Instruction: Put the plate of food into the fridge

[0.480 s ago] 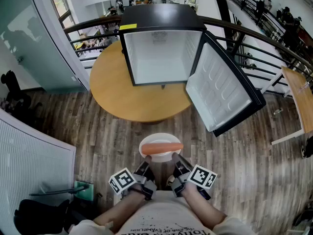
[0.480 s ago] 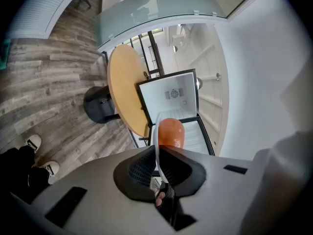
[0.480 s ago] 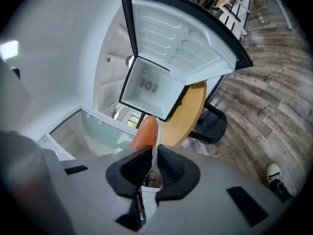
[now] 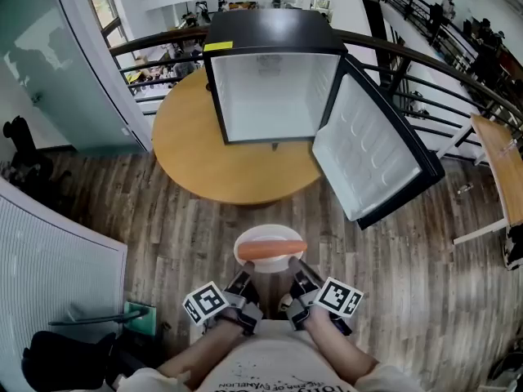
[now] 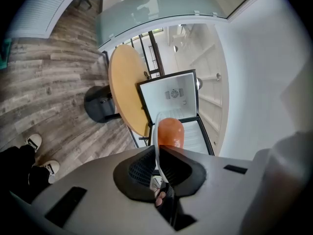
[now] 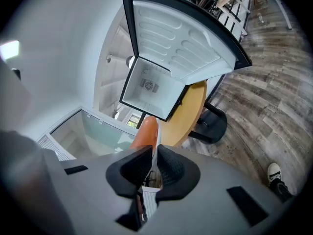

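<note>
Plate of food (image 4: 263,233) before the open fridge (image 4: 270,96)
Left gripper (image 4: 243,278) and right gripper (image 4: 295,276) each pinch its rim

You had a round wooden worktop (image 4: 196,158) ahead of you, and the only thing standing on it was the fridge (image 4: 270,39). The fridge sat toward the worktop's far side, upright, with its open front facing you. Its door (image 4: 372,158) was swung wide to your right, hanging past the worktop's edge over the floor (image 4: 163,235). The worktop stood on a dark round base (image 5: 100,109) that rested on the grey-brown plank floor. Your shoes (image 5: 41,154) were on those same planks, well apart from the base. A green item (image 4: 143,317) lay on the floor to your left.
</note>
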### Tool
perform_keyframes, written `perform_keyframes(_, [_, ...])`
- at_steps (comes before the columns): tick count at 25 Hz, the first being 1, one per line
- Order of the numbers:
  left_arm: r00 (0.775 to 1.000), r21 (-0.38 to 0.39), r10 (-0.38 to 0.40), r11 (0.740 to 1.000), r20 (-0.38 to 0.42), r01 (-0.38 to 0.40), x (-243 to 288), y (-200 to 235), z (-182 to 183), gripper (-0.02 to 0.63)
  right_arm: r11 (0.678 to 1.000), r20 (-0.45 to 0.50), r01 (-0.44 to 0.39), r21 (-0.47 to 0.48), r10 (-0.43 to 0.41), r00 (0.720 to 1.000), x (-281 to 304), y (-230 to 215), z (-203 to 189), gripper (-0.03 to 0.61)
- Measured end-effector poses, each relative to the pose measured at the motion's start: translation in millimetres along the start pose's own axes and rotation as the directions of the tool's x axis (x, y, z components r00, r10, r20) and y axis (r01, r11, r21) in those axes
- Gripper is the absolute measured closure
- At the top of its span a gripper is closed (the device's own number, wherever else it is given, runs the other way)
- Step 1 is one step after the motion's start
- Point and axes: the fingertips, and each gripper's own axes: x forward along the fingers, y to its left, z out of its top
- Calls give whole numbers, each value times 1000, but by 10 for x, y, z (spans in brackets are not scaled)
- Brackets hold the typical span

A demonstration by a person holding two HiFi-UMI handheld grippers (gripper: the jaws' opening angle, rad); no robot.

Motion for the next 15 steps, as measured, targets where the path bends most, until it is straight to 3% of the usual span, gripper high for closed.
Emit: perform_keyframes(15, [999,16,0,1000,-54,1,-110,101,241,574,999,34,33,14,-34,999,157,81,-218,526])
